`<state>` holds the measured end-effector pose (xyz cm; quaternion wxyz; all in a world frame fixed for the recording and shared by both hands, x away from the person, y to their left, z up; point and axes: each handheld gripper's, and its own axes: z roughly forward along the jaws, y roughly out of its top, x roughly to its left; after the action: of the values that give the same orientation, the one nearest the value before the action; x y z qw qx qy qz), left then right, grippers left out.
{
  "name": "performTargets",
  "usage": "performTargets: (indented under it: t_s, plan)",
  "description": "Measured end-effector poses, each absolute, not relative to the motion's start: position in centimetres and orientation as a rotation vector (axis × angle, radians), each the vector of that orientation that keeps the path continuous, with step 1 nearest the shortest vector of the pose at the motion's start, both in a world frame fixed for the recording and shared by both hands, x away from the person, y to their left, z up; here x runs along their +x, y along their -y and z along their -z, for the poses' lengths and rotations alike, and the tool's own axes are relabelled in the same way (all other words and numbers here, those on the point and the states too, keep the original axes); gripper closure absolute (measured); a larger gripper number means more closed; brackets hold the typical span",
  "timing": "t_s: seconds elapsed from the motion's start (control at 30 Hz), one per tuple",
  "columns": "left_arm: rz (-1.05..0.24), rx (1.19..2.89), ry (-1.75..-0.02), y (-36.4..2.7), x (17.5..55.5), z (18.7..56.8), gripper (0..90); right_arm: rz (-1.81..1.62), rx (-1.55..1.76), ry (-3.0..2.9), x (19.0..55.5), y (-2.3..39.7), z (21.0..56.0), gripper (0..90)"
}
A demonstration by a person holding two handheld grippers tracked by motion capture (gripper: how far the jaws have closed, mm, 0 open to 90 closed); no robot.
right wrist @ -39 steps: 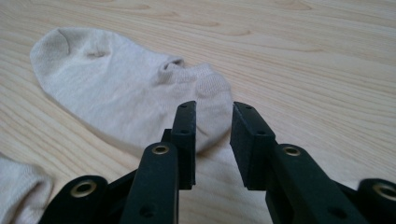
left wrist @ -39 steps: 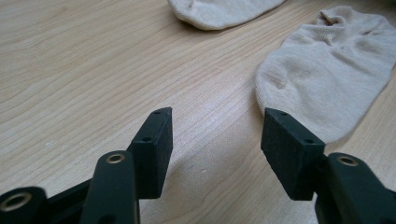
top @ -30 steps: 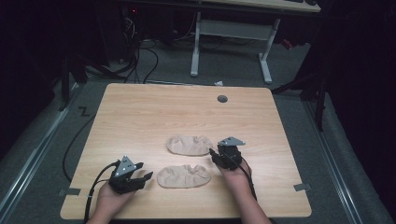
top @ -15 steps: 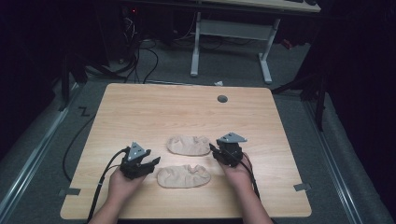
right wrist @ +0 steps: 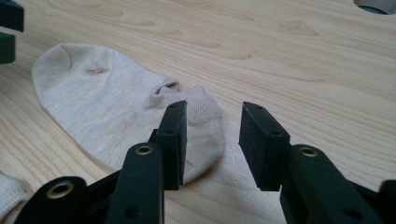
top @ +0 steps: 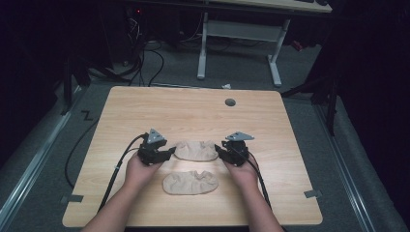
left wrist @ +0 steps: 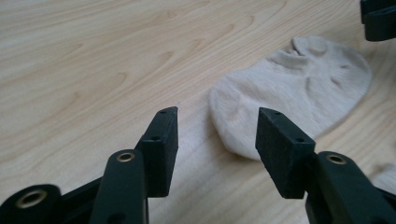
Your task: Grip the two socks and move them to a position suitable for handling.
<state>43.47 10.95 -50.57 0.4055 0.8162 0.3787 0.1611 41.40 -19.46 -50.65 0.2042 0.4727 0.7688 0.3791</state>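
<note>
Pale wooden worktop (top: 145, 116) carries two beige socks: far sock (top: 196, 150) between left gripper (top: 167, 153) and right gripper (top: 220, 151), near sock (top: 190, 182) below. Both grippers' fingers gape empty. High view adds a grommet hole (top: 230, 102).

I see both forearms coming in from the near edge, angled slightly toward each other. My left hand (top: 140, 169) wraps the body of the left gripper (top: 167, 153) from behind, the grey plate on top, the jaws pointing toward the middle. Its jaws have just been closing a little, yet they stand wide apart with nothing between the pads (left wrist: 164, 140). My right hand (top: 243, 172) holds the right gripper (top: 218, 150) the same way, mirrored, its jaws aimed inward at the left one. Those jaws have just been opening slightly; the pads (right wrist: 173, 135) are parted and grip nothing. A cable trails back from each gripper along each wrist.
</note>
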Motion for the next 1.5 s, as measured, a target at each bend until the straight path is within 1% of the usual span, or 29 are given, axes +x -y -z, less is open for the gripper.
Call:
performTargets:
  t_s: [0.1, 0.23, 0.33, 0.57, 0.63, 0.67, 0.7, 0.73, 0.77, 0.8, 0.83, 0.97, 1.2, 1.3, 1.5]
  plan:
    - [-0.417, 2.049, -0.959, -10.7, 44.1, 50.4, 49.4, -1.064, 1.328, -2.151, 41.5, 19.5, 50.7, 61.5]
    - [-0.411, 2.093, -0.968, -9.9, 45.2, 50.4, 48.7, -1.044, 1.326, -2.184, 42.2, 19.5, 50.4, 60.5]
    - [-0.381, 2.100, -0.979, -9.3, 45.9, 50.5, 48.9, -1.025, 1.330, -2.216, 43.1, 19.3, 50.3, 60.6]
    - [-0.339, 2.165, -1.002, -8.6, 46.2, 52.0, 57.5, -0.979, 1.368, -2.273, 43.9, 19.1, 51.8, 61.2]
    - [-0.323, 2.152, -1.015, -8.8, 45.9, 52.4, 62.0, -0.953, 1.375, -2.290, 43.8, 19.0, 52.2, 61.4]
    - [-0.311, 2.136, -1.020, -9.0, 45.7, 52.7, 63.9, -0.955, 1.372, -2.289, 43.8, 19.0, 52.3, 63.2]
    - [-0.310, 2.135, -1.013, -9.1, 45.5, 52.7, 69.8, -0.958, 1.368, -2.286, 43.7, 19.0, 52.4, 68.5]
    - [-0.314, 2.134, -1.011, -9.0, 45.3, 52.7, 73.6, -0.959, 1.369, -2.287, 43.7, 18.9, 52.4, 73.8]
    - [-0.325, 2.142, -1.003, -8.9, 45.1, 52.6, 77.4, -0.955, 1.358, -2.290, 43.6, 18.8, 52.4, 77.8]
    - [-0.352, 2.142, -0.994, -8.7, 44.8, 52.6, 84.1, -0.950, 1.345, -2.294, 43.5, 18.6, 52.4, 83.8]
    - [-0.375, 2.130, -0.986, -8.6, 44.5, 52.4, 86.0, -0.957, 1.332, -2.298, 43.5, 18.5, 52.4, 86.4]
    - [-0.390, 2.097, -0.981, -8.8, 43.8, 51.6, 86.6, -0.962, 1.293, -2.293, 42.8, 17.9, 52.0, 87.4]
    - [-0.409, 2.056, -0.968, -9.8, 42.8, 50.1, 86.6, -1.014, 1.244, -2.267, 41.7, 17.7, 50.1, 87.4]
    - [-0.435, 2.054, -0.957, -10.1, 42.4, 49.9, 86.6, -1.016, 1.223, -2.253, 41.2, 17.7, 49.4, 87.3]
    - [-0.445, 2.023, -0.964, -10.7, 41.4, 49.3, 86.6, -1.009, 1.169, -2.252, 40.2, 17.5, 48.5, 87.4]
